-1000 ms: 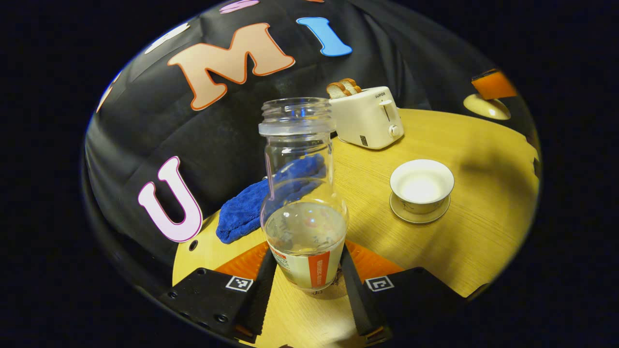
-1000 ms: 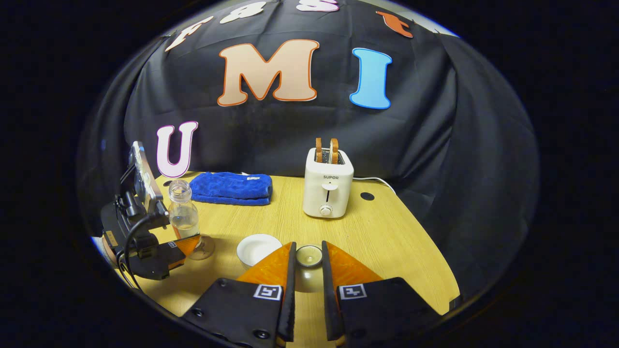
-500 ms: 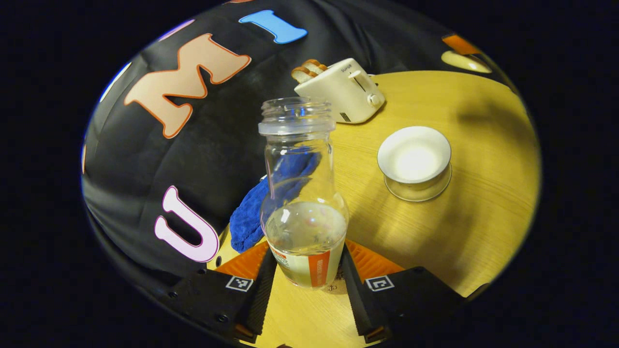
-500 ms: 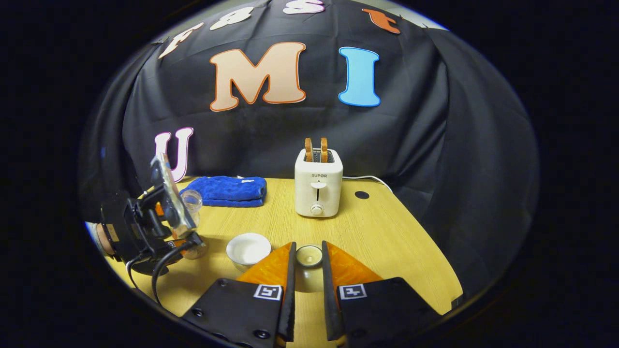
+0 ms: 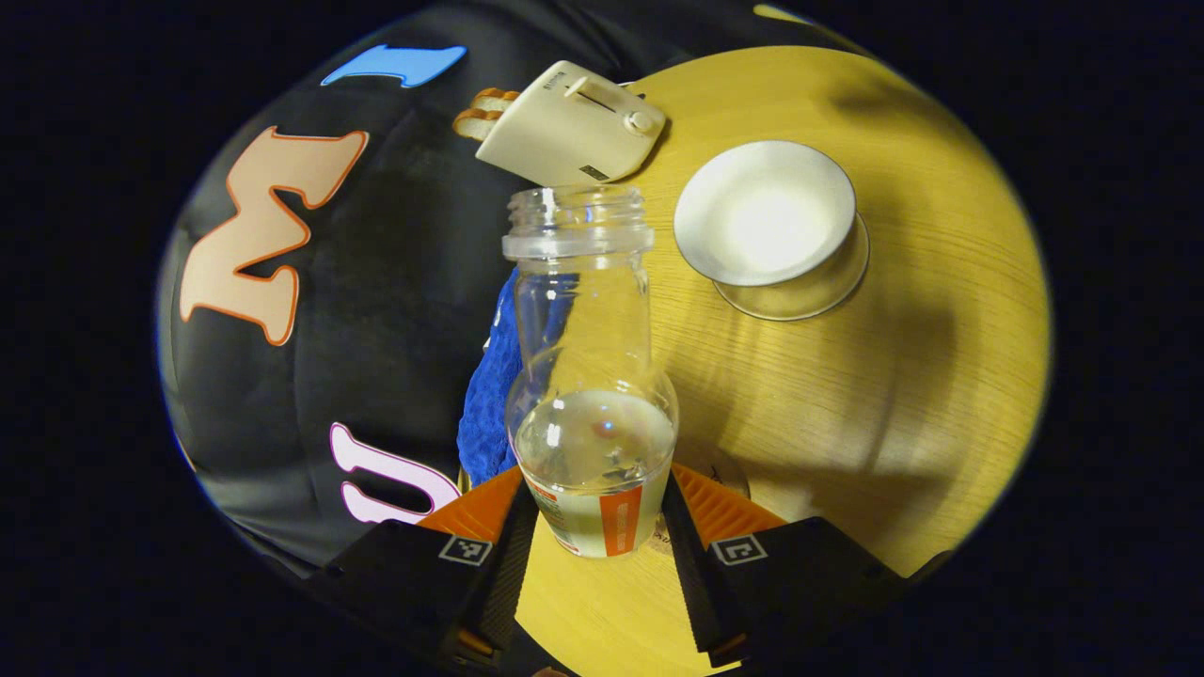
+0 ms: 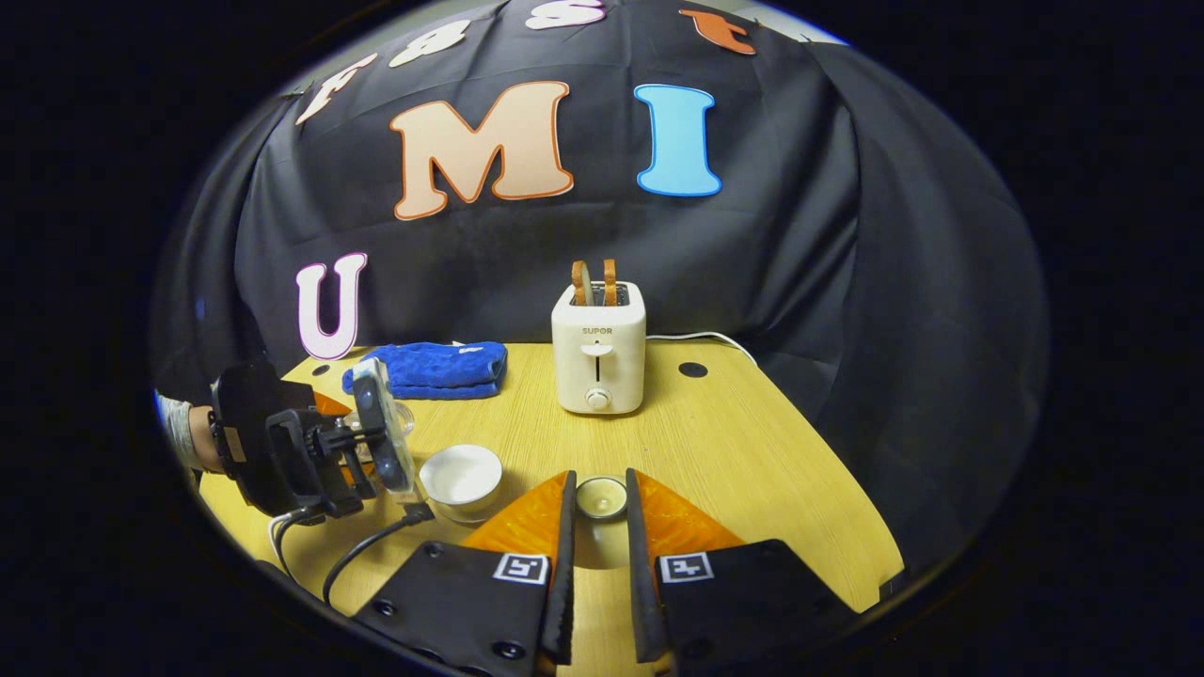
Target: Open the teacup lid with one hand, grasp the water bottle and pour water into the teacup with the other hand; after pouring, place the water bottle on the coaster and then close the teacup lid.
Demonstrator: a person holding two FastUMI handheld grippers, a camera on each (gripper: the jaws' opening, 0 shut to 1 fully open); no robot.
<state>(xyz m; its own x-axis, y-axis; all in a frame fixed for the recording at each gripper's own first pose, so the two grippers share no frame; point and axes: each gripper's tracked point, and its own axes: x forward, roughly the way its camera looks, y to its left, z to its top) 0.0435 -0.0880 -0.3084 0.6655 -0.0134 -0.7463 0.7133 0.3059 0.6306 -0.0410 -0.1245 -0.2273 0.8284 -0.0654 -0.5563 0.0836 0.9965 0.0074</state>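
Since a second ago, bottle tips toward the teacup (image 5: 764,212); cup now sits higher and larger in left gripper view. We see left gripper (image 5: 594,527) clamped on the water bottle (image 5: 591,376), mouth left of cup rim, no stream yet. Right gripper (image 6: 598,541) holds teacup lid (image 6: 600,497), fingers narrow. Advice: bring mouth over bowl first, tilt slowly.

The left gripper view looks steeply down at the yellow wooden table (image 5: 903,395); the right gripper view looks level across it. Both share the cream two-slot toaster (image 5: 564,127).
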